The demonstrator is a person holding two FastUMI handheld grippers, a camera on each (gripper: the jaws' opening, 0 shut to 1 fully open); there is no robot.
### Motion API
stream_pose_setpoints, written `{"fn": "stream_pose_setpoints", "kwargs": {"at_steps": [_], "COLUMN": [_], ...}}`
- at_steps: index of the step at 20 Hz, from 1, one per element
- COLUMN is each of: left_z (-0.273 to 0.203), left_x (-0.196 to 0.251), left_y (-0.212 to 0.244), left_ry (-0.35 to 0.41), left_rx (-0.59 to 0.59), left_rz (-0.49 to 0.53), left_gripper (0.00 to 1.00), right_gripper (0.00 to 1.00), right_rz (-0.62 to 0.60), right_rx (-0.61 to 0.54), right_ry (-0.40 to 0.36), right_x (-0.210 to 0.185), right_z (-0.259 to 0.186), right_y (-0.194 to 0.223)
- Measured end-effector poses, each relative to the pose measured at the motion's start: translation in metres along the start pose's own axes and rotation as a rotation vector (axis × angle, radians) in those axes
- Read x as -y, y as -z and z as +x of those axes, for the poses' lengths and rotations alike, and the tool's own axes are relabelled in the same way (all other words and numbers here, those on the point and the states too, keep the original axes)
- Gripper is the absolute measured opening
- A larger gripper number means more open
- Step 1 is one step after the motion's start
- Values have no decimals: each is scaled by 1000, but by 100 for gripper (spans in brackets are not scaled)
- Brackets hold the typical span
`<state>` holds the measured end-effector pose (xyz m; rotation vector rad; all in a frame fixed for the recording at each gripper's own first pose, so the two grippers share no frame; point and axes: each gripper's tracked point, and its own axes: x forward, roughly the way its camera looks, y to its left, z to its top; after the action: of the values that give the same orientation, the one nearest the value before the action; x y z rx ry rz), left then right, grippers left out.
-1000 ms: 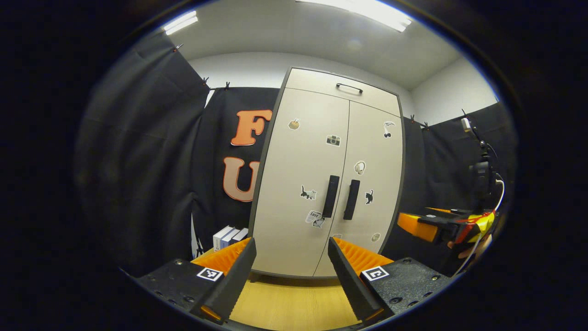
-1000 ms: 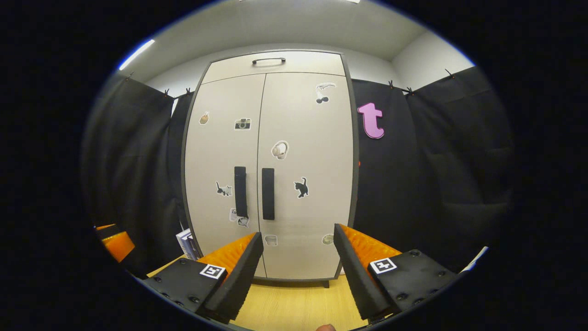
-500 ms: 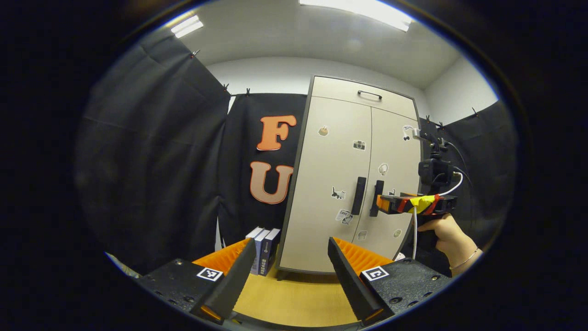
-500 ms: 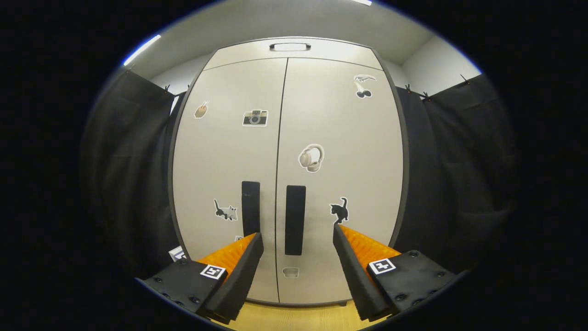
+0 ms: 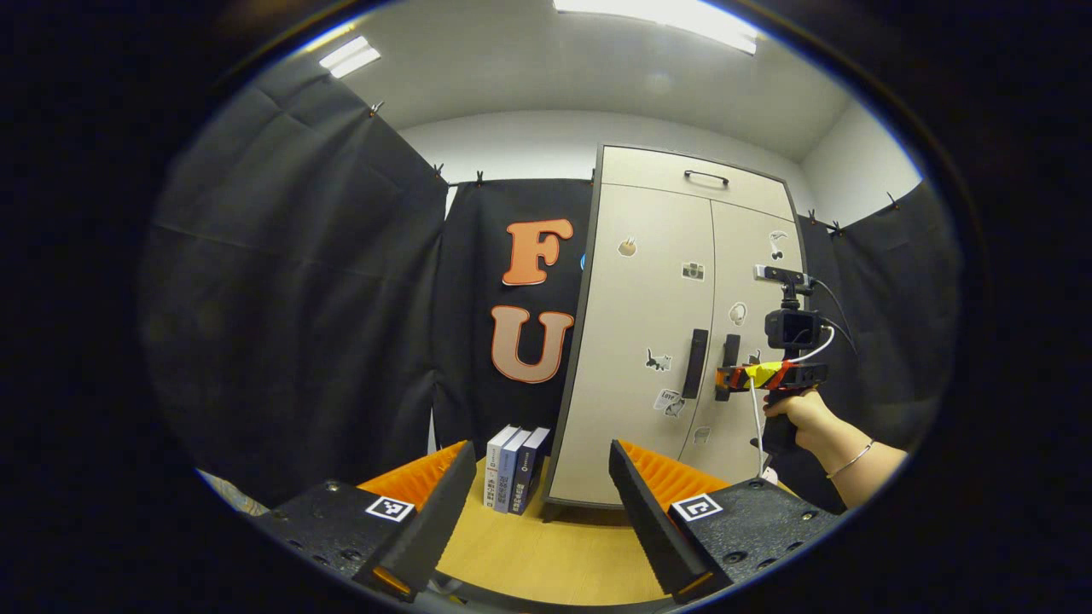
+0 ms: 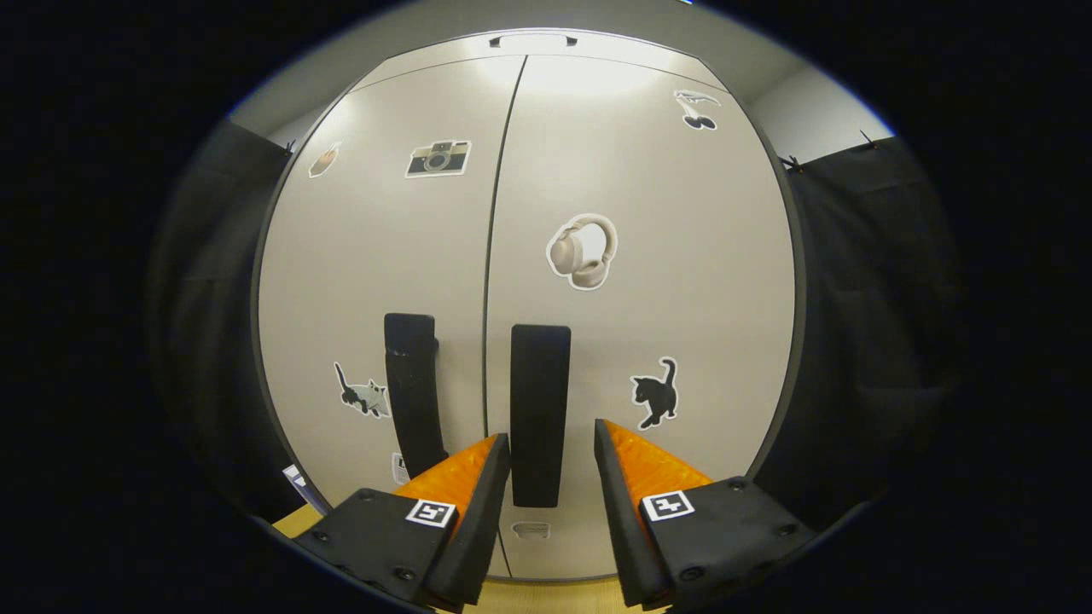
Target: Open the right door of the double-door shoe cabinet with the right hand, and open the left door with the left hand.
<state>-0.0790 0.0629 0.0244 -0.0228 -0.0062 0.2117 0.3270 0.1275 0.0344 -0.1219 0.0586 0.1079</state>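
The left gripper (image 5: 542, 456) is held level with its fingers spread wide apart, gripping nothing; the right gripper (image 6: 550, 448) points straight ahead, its fingers parted with a narrower gap; a hand (image 5: 798, 414) with a bare forearm grips its handle from below.

You see a beige cabinet (image 6: 648, 281) with black handles (image 6: 539, 409), cat stickers (image 6: 655, 394) low in the frame, a yellowish wood floor (image 5: 546, 554), and blue-and-white books (image 5: 512, 465).
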Motion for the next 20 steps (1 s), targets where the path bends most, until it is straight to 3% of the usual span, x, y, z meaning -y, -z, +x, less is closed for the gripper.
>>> {"fn": "stream_pose_setpoints", "kwargs": {"at_steps": [5, 8, 9, 10, 12, 14, 15, 20], "left_z": [3, 3, 2, 2, 2, 1, 1, 2], "left_x": [-2, -6, -8, -10, -12, -13, -12, -10], "left_y": [1, -2, -3, -4, -2, -5, -5, 0], "left_ry": [-5, -12, -15, -18, -19, -15, -11, 18], "left_rx": [-5, 2, 4, 4, -3, -6, -4, -26], "left_rz": [-2, 3, 7, 9, 9, 14, 20, 35], "left_gripper": [94, 95, 95, 92, 94, 94, 94, 94], "right_gripper": [65, 42, 51, 38, 38, 32, 23, 25], "right_rz": [20, 48, 63, 68, 72, 69, 71, 60], "right_rx": [-24, -26, -32, -35, -46, -57, -62, -69], "right_ry": [-18, -8, 1, 6, 0, -5, -7, -24], "right_x": [-7, -10, -9, -9, -9, -8, -8, -6], "right_z": [8, 18, 13, 13, 14, 10, 14, -4], "right_y": [8, 9, 10, 10, 12, 13, 14, 13]}}
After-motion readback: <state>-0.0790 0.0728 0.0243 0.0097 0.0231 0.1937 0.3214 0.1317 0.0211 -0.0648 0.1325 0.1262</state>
